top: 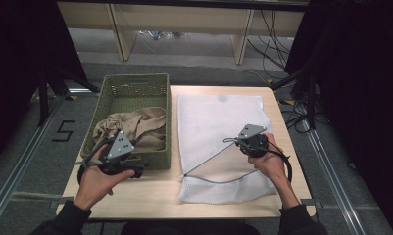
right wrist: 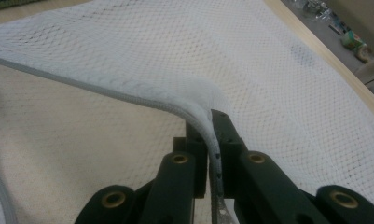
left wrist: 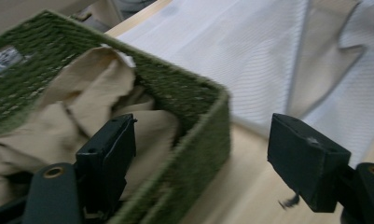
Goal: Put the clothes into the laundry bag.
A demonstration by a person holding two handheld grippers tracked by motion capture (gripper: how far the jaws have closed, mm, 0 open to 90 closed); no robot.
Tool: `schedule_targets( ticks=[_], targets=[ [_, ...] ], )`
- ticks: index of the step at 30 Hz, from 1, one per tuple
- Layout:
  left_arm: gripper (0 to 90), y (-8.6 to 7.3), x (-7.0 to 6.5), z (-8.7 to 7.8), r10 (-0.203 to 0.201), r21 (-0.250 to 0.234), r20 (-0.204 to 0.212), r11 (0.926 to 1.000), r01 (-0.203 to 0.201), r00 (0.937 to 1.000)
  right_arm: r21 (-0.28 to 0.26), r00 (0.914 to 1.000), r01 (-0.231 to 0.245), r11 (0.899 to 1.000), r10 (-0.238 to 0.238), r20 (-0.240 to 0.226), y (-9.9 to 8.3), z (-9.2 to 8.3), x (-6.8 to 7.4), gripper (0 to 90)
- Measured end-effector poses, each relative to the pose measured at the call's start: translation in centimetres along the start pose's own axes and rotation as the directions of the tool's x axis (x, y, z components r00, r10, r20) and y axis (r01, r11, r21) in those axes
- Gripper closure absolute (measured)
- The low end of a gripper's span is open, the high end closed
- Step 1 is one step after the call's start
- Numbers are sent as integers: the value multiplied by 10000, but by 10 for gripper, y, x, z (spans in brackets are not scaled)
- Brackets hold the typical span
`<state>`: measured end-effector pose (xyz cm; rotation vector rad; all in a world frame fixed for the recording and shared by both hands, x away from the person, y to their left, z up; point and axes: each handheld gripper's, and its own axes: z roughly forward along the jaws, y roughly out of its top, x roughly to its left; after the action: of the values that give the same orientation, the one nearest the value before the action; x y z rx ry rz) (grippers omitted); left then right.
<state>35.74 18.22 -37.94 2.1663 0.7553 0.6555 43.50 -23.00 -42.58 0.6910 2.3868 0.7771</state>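
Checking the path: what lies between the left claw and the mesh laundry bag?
In the high view, the green basket's near corner and bare tabletop separate the left claw from the mesh laundry bag.

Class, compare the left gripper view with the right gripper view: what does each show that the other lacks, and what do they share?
Left gripper view: the green basket holding beige cloth, with the left tool open, its jaws set wide apart astride the basket's near corner and gripping nothing.

Right gripper view: the right tool shut on the zip edge of the white mesh bag, lifting that edge off the layer below; the weave of the mesh is plain.

Both: the mesh bag and the wooden table.
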Motion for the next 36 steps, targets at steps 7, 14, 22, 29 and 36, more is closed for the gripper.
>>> schedule_targets(
  ticks=[7, 14, 22, 29, 36],
  targets=[
    [207, 12, 64, 19, -747, 912, -514, 9927, 791, 9959, 145, 9997, -174, 9997, 177, -156, 1, -1, -1, 884],
    [202, 26, 82, 33, -874, 1195, -645, 9883, 947, 9941, 256, 9993, -332, 9991, 336, -168, -1, 0, -1, 883],
    [193, 13, 106, 73, -880, 3372, -550, 9360, 1015, 9946, 396, 9996, -24, 9992, 35, -279, 0, 2, 1, 879],
    [152, 2, 105, 93, -1177, 4005, 47, 9101, 1060, 9930, 702, 9992, -32, 9975, 61, -407, -2, 7, 3, 879],
    [143, -8, 107, 117, -1414, 4780, 914, 8746, 811, 9857, 710, 9991, 62, 9975, -32, -425, -2, 8, 4, 876]
  ],
)
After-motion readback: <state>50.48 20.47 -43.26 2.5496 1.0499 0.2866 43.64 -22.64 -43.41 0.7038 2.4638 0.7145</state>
